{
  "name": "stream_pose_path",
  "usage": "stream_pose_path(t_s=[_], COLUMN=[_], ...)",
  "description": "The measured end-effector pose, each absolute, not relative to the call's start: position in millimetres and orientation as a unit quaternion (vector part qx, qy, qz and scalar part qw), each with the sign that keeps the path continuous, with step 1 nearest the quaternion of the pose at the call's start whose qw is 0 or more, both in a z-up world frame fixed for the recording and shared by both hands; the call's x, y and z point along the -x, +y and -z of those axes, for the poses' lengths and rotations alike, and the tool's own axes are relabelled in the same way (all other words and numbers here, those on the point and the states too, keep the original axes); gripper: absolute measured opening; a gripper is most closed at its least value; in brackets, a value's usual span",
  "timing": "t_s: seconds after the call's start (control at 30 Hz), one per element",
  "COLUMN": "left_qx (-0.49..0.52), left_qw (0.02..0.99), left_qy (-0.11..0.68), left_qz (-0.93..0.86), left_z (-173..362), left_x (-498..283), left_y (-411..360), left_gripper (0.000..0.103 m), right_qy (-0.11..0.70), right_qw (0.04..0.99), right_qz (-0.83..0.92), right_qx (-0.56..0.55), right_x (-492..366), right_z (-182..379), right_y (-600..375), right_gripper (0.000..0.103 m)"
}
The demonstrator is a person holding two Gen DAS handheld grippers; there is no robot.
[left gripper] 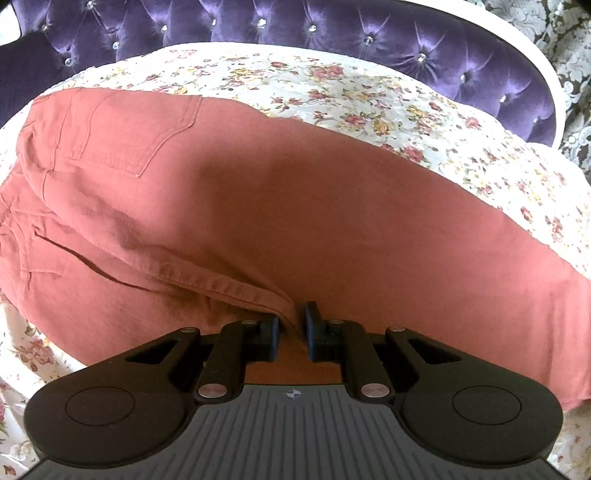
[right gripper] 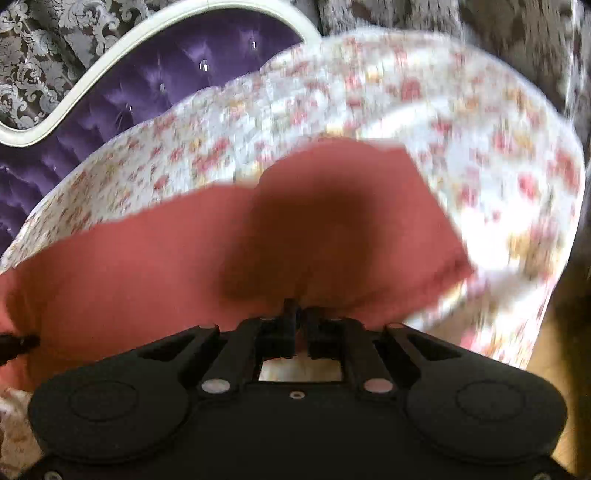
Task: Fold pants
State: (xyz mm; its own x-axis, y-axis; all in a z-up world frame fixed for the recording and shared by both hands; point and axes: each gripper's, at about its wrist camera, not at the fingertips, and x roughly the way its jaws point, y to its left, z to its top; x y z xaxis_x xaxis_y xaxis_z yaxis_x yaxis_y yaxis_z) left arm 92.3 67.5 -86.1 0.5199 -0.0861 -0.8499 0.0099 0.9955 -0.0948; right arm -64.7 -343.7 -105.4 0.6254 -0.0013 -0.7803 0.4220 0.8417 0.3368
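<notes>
Rust-red pants (left gripper: 258, 192) lie across a floral bedspread, waist and back pocket (left gripper: 136, 129) at the upper left. My left gripper (left gripper: 291, 325) is shut on a raised fold of the pants near the seam, with cloth pinched between the blue pads. In the blurred right wrist view, my right gripper (right gripper: 301, 321) is shut on the near edge of the pant leg (right gripper: 184, 251), whose hem end (right gripper: 436, 229) lies to the right. The left gripper's tip shows at the left edge of that view (right gripper: 18, 343).
The floral bedspread (left gripper: 424, 122) covers the bed under the pants. A purple tufted headboard (left gripper: 332, 33) with a white frame stands behind. Patterned wallpaper (right gripper: 48, 48) is beyond it. The bed's right edge (right gripper: 546, 295) drops to a darker floor.
</notes>
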Motion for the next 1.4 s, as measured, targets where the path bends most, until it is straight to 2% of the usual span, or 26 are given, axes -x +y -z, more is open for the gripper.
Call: stream_pose_path(t_s=[0.07, 0.1, 0.2, 0.43, 0.6, 0.7, 0.97, 1.03, 1.07, 1.13, 1.27, 1.4], left_qx=[0.037, 0.037, 0.034, 0.041, 0.035, 0.030, 0.033, 0.030, 0.029, 0.038, 0.042, 0.018], left_qw=[0.871, 0.871, 0.872, 0.871, 0.871, 0.871, 0.871, 0.872, 0.873, 0.875, 0.886, 0.880], left_qy=[0.489, 0.489, 0.487, 0.489, 0.490, 0.489, 0.489, 0.488, 0.486, 0.483, 0.460, 0.473], left_qz=[0.026, 0.026, 0.025, 0.026, 0.025, 0.023, 0.023, 0.022, 0.022, 0.024, 0.031, 0.034], left_z=[86, 86, 86, 85, 85, 85, 84, 84, 84, 80, 59, 66], left_x=[-92, -92, -91, -91, -90, -91, -92, -91, -91, -88, -72, -60], left_y=[67, 67, 66, 67, 66, 64, 64, 63, 62, 63, 64, 58], left_gripper=[0.014, 0.014, 0.014, 0.013, 0.014, 0.013, 0.013, 0.013, 0.011, 0.007, 0.007, 0.007], right_qy=[0.394, 0.379, 0.360, 0.348, 0.320, 0.322, 0.346, 0.358, 0.358, 0.345, 0.306, 0.347], right_qw=[0.868, 0.872, 0.883, 0.891, 0.889, 0.898, 0.902, 0.899, 0.899, 0.907, 0.921, 0.905], right_qz=[0.122, 0.127, 0.148, 0.177, 0.266, 0.230, 0.192, 0.188, 0.194, 0.196, 0.207, 0.219], right_qx=[-0.277, -0.284, -0.264, -0.232, -0.192, -0.193, -0.171, -0.169, -0.160, -0.143, -0.123, -0.111], right_x=[70, 72, 64, 53, 61, 57, 18, 13, 12, 14, 22, 6], right_z=[99, 95, 90, 91, 84, 85, 113, 119, 120, 115, 92, 105], right_y=[-353, -358, -369, -394, -406, -414, -426, -426, -424, -419, -411, -414], right_gripper=[0.024, 0.033, 0.048, 0.050, 0.052, 0.052, 0.048, 0.032, 0.016, 0.010, 0.010, 0.013])
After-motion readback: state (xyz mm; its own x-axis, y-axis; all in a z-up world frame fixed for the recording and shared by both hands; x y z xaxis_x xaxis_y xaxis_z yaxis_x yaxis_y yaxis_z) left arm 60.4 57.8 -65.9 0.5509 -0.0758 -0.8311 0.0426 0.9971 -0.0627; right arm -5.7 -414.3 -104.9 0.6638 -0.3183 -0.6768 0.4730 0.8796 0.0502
